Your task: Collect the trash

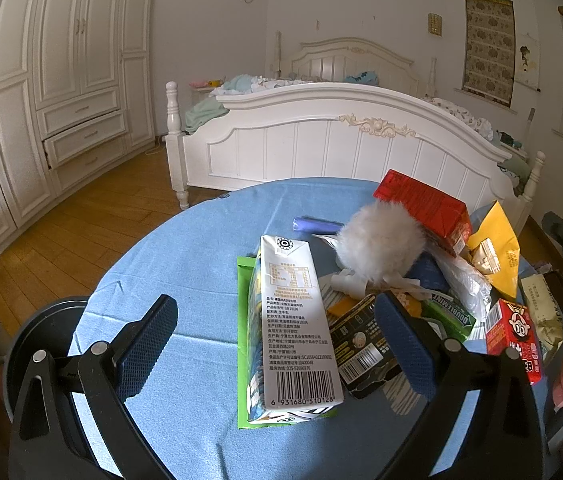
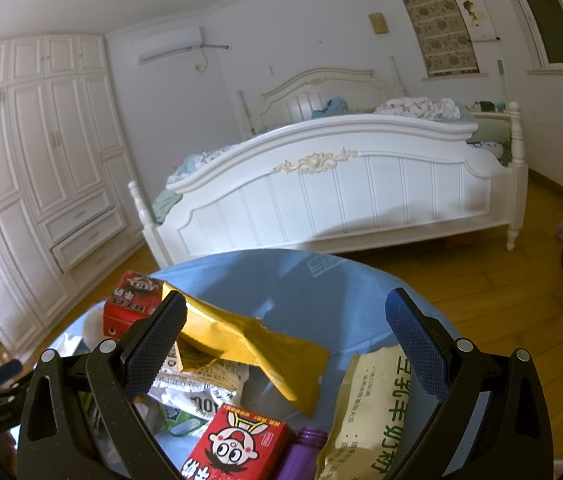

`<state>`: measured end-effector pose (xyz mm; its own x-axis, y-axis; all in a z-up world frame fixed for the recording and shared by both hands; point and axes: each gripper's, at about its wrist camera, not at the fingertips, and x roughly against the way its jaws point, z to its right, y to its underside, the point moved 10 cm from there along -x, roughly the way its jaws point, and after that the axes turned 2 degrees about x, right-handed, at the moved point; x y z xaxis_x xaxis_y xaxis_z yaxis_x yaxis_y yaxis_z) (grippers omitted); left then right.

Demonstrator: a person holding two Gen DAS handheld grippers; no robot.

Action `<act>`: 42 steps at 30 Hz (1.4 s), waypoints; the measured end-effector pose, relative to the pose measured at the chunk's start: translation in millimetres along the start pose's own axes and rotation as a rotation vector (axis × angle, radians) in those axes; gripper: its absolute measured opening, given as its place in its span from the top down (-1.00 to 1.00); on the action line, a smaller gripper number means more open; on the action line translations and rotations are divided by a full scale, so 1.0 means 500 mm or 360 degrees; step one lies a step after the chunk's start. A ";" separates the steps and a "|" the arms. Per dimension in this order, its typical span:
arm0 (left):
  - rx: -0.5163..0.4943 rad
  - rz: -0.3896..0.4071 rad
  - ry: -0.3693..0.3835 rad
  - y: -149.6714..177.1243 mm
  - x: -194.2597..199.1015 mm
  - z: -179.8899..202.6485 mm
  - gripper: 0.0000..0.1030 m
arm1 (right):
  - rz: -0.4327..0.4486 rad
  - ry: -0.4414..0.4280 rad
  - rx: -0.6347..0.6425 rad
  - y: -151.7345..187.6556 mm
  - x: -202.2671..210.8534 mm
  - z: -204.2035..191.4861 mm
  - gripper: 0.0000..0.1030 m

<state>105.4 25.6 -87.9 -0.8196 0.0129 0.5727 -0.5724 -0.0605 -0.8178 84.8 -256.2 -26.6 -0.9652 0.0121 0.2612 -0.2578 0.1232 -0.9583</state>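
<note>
Approaching the trash pile with both grippers spread apart and empty.

The left gripper straddles the white milk carton, which lies on a green packet on the blue-covered bench; the right gripper hovers over a yellow wrapper, a red snack box and a pale powder bag. Likely best practice: centre the carton between the pads, lower to mid-height, then close squarely across its narrow sides.

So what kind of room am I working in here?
A bedroom, by the look of it: a white bed with rumpled bedding, a wall of white wardrobes and an air conditioner high on the wall. The trash sits on a round table under a blue cloth.
</note>
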 end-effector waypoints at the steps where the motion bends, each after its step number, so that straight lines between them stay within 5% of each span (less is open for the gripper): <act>1: 0.0000 0.0000 0.0000 0.000 0.000 0.000 -0.90 | -0.0001 -0.0001 -0.0001 0.000 -0.001 0.000 -0.90; 21: -0.0013 -0.0023 0.0003 0.003 -0.001 0.001 -0.90 | -0.0018 -0.0025 -0.0020 0.008 -0.003 -0.002 -0.90; 24: 0.0029 -0.0057 0.0048 0.004 -0.004 -0.008 -0.90 | -0.0058 -0.0150 -0.0018 0.005 -0.007 -0.025 -0.90; 28: 0.0038 -0.0138 0.0132 0.001 -0.015 -0.024 -0.90 | -0.0387 -0.0482 0.0052 -0.022 -0.053 -0.121 -0.90; 31: 0.0005 -0.0220 0.0186 -0.003 -0.032 -0.019 -0.90 | -0.0720 -0.0484 0.0279 -0.030 -0.123 -0.198 -0.90; 35: -0.0023 -0.0300 0.0244 -0.004 -0.052 -0.010 -0.88 | -0.1041 -0.0554 0.0334 -0.011 -0.199 -0.259 -0.90; 42: 0.0014 -0.0478 0.0314 0.027 -0.092 -0.015 -0.30 | -0.1387 -0.0585 0.0402 0.072 -0.270 -0.312 -0.78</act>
<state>135.2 31.6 -125.8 -0.6042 0.2240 0.7647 -0.7889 -0.0332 -0.6136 212.9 -98.8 -78.1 -0.3747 -0.2974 0.8781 -0.8474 -0.2744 -0.4546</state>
